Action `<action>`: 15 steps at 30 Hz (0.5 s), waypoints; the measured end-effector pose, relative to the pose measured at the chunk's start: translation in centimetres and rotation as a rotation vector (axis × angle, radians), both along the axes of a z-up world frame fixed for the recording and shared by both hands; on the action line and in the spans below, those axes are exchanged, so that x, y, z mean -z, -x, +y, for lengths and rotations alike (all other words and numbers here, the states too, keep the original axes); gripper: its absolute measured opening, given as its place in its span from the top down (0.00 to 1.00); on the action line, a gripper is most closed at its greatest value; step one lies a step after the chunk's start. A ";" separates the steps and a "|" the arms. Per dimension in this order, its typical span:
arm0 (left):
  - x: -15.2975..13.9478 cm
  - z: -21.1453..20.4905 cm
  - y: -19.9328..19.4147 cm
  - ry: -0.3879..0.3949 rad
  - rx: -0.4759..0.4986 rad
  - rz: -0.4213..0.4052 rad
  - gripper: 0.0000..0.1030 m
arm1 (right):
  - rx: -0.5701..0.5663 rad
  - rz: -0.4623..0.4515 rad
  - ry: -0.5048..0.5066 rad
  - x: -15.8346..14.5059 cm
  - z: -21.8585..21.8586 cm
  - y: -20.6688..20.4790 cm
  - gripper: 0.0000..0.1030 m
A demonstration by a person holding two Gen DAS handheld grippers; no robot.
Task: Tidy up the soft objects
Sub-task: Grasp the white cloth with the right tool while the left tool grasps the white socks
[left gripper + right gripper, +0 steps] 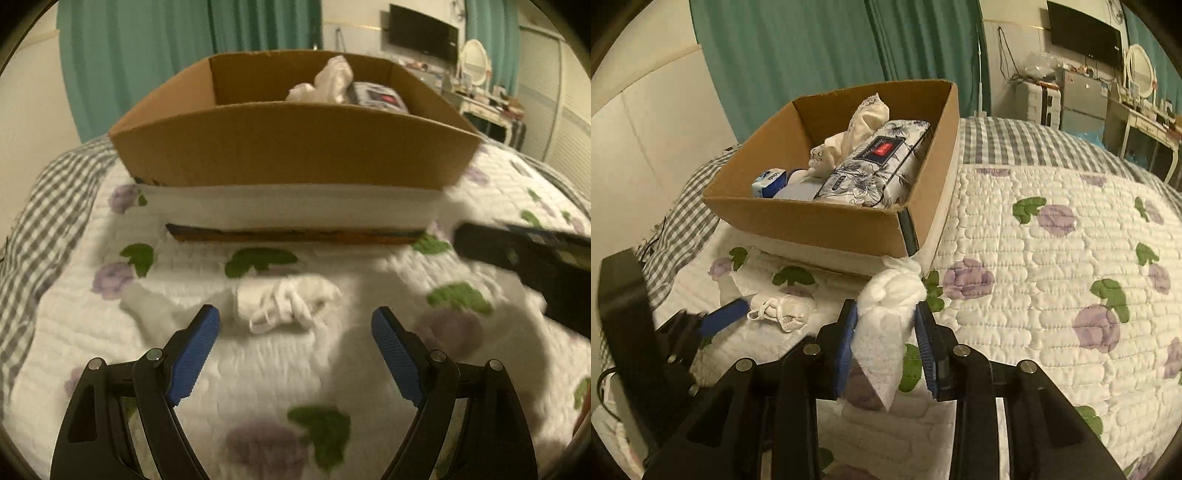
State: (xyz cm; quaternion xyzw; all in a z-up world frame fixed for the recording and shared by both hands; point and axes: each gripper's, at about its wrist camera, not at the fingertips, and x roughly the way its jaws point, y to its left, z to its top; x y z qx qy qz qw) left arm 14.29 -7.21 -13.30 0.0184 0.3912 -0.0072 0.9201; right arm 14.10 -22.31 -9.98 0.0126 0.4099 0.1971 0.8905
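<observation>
Bedding covers the whole space: a gray checked blanket (683,221) lies on the left side, and a white quilt (1052,258) with purple flowers and green leaves spreads out to the right, with lots of bare room there. A cardboard box (295,151) sits on a white pad (291,206) near the middle of the bed, and its top is open. Inside the box are a flowered pouch (879,166), a cream cloth (857,129) and a small blue and white pack (768,182). Its front wall stands between the grippers and these things. The left gripper (295,332) hangs low over the quilt with its blue fingers (194,354) spread wide apart and nothing between them. A small white crumpled cloth (284,304) with thin loops lies on the quilt just past the fingertips, in the gap between them but not touching them, with a strip of open quilt between it and the box. The right gripper (886,343) is to the right of that, near the front right corner of the box. Its fingers pinch a white wipe bundle (886,310), which sticks up from between the pads, with its top close to the box corner and a flat sheet hanging down below.
</observation>
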 end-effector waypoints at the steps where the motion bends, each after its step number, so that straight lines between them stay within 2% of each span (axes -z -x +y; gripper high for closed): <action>1: 0.1 0.1 -0.5 0.003 -0.007 -0.001 0.17 | -0.001 0.006 -0.006 0.2 0.1 -0.2 0.70; 5: 0.9 -0.2 -2.1 -0.010 -0.012 0.003 0.17 | 0.000 0.022 -0.022 1.0 0.0 -0.6 0.69; 12: 1.7 0.3 -2.5 -0.011 -0.003 0.007 0.20 | 0.008 0.030 -0.033 1.2 0.0 -0.9 0.69; 13: 1.7 0.3 -2.6 -0.013 0.000 0.008 0.24 | 0.008 0.028 -0.028 1.2 0.0 -0.9 0.69; 15: 1.6 0.5 -2.6 -0.009 0.011 0.009 0.39 | 0.009 0.025 -0.024 1.2 0.1 -0.8 0.69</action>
